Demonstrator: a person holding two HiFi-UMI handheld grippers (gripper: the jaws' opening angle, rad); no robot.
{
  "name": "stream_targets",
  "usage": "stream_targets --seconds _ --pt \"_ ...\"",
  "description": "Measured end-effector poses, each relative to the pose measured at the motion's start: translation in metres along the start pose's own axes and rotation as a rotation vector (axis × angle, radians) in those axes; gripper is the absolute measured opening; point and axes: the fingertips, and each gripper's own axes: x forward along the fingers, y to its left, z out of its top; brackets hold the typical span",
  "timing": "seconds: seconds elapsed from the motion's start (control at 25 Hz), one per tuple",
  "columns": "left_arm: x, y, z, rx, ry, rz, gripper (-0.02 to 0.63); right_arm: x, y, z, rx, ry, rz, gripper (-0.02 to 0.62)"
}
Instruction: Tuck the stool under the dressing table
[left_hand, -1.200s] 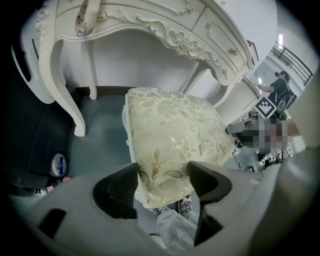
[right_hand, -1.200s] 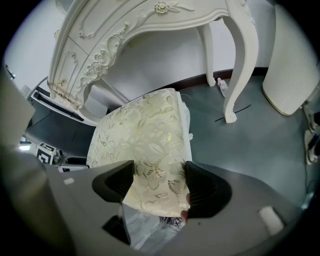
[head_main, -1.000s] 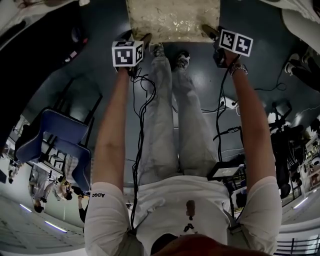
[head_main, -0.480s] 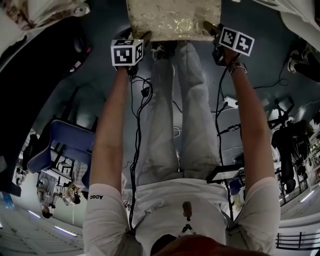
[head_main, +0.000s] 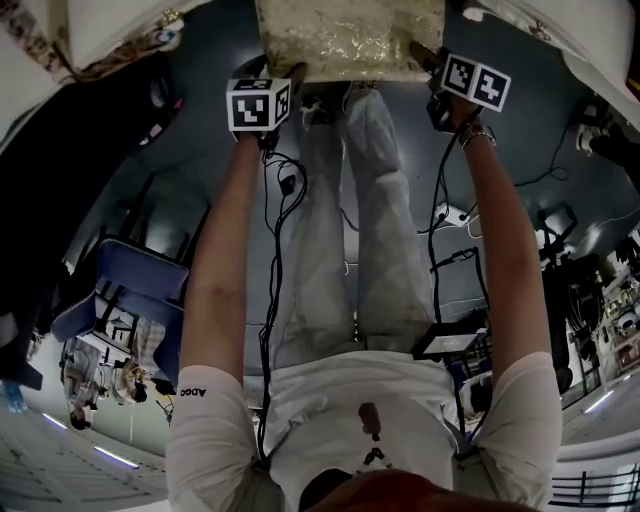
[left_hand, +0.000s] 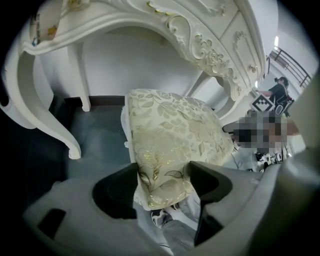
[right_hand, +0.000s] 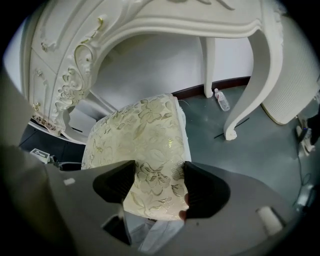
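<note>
1. Pinches the stool (head_main: 345, 40) by the two near corners of its seat: left tongs (head_main: 290, 72) at 7 o'clock, right tongs (head_main: 425, 55) at 5 o'clock, both arms stretched toward 12 o'clock.
2. Shows, in the left gripper view, the left tongs (left_hand: 162, 182) clamped on a corner of the floral seat, one pad pressed into the fabric on each side. Shows the same in the right gripper view: right tongs (right_hand: 155, 187) at a middling spread, closed on the other corner.
3. Looks like a sensible hold. Gripping both corners keeps the seat square to the opening and should let a push run straight without skewing.
4. Finds the stool (left_hand: 170, 130) on the floor (left_hand: 95, 135) at the mouth of the knee space of the dressing table (left_hand: 200, 40), below its carved apron. Puts the far edge perhaps just under that apron, though the wide-angle bend makes this hard to judge.
5. Leaves room at the sides: curved left leg (left_hand: 30, 110) at 10 o'clock and right leg (right_hand: 255, 90) at 2 o'clock, both well apart from the seat's edges. Leaves bare floor ahead as far as the wall (right_hand: 160, 65) at 12 o'clock.
6. Needs some care further in: a small bottle (right_hand: 222, 100) lies at 1 o'clock near the back, seemingly off the path. Expects the low apron to crowd the tongs before the seat does.
</note>
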Motion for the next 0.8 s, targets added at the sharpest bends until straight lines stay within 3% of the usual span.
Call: stream_targets --seconds 0.44,0.8 --pt "0.017 0.026 0.071 -0.022 -0.042 0.046 0.325 0.023 0.008 0.075 -0.019 -0.038 0.048 0.318" --pt "0.017 0.034 0.083 -0.076 -0.056 0.069 0.324 0.019 0.009 0.079 0.006 -0.128 0.121 0.327"
